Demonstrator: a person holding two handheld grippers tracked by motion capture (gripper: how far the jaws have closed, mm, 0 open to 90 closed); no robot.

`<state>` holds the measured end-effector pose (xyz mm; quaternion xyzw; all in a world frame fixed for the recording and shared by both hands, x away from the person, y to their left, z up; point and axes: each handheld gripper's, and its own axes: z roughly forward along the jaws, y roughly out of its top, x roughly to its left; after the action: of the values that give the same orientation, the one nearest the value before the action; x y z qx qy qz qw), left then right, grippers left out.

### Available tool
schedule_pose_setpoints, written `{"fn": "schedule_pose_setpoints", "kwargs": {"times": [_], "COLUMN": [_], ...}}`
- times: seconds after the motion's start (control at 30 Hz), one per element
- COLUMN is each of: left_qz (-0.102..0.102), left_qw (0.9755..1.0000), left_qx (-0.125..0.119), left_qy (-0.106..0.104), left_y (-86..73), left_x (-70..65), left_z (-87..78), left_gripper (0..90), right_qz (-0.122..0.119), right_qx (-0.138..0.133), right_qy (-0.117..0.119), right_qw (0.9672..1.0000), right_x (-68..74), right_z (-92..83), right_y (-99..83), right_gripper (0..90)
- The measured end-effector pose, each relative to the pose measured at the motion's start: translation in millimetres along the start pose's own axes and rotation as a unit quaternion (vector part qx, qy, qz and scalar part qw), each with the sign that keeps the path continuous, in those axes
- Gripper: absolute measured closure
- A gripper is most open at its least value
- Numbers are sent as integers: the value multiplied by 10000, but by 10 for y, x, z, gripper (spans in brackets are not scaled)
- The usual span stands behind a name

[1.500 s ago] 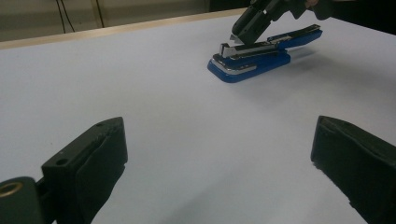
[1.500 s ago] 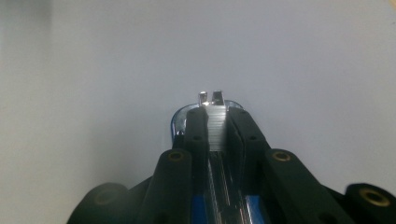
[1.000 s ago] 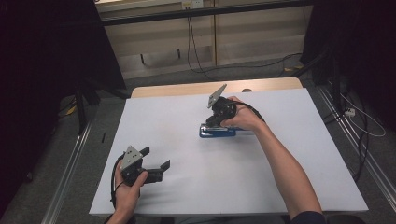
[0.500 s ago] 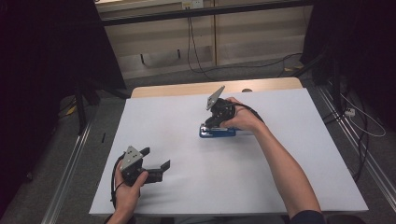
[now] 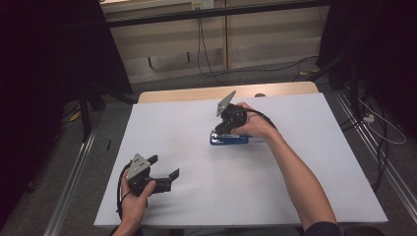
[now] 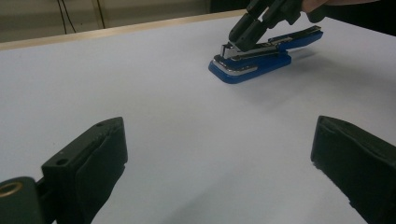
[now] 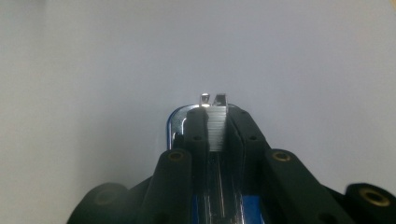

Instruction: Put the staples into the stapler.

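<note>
A: Where was the stapler (image 5: 229,139)?

B: It lay flat on the white counter (image 5: 295,187), right under the right gripper (image 5: 222,129). Seen from above, that gripper tilted down onto the stapler's front end, with the person's right hand (image 5: 255,125) wrapped around its body.

A: And its jaws?

B: Drawn close together on a strip of staples (image 7: 216,126). In the right gripper view the two black jaws pinched the silvery strip from both sides, with the stapler's chrome nose just ahead of their tips and its blue body below them.

A: Was the stapler shut?

B: From the left gripper view (image 6: 261,51) its blue top arm stood slightly raised above the base, and the right gripper's tips (image 6: 243,32) sat at the open metal channel.

A: What about the left gripper (image 5: 164,173)?

B: Its jaws stood wide apart with nothing between them but bare counter. The stapler lay well ahead of those jaws and a little to their right. The left hand (image 5: 135,199) held the gripper low near the counter's near edge, well apart from the right one.
</note>
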<state>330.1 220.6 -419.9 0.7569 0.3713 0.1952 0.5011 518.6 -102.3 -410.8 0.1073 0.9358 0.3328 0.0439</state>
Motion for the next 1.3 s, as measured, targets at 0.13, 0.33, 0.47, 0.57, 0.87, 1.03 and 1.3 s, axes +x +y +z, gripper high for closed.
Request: {"fn": "schedule_pose_setpoints", "kwargs": {"times": [0.13,0.33,0.47,0.57,0.87,1.03,1.3], "left_qz": [-12,20,-8,-19,-3,19,-21], "left_qw": [10000,10000,10000,10000,10000,10000,10000], "left_qx": [-1,-2,-6,-25,0,14,32], "left_qy": [-15,-24,-22,-23,-20,-27,1], "left_y": [-3,-1,-1,-1,-3,-6,-9], "left_x": [3,3,2,0,3,11,12], "left_z": [3,0,-2,-5,-3,4,12], "left_gripper": [39,39,39,39,39,39,39], "right_qz": [4,50,109,101,381,608,1037], "right_qx": [1,-17,18,50,-75,-225,-435], "right_qy": [-1,-15,-40,-69,-156,-295,-432], "right_qw": [10000,10000,9999,9999,9991,9975,9927], "right_x": [-2,2,4,10,1,29,32], "right_z": [1,12,5,16,-39,-53,-99], "right_y": [0,2,-1,-5,-15,-60,-123], "right_gripper": [793,786,755,733,619,502,332]}}
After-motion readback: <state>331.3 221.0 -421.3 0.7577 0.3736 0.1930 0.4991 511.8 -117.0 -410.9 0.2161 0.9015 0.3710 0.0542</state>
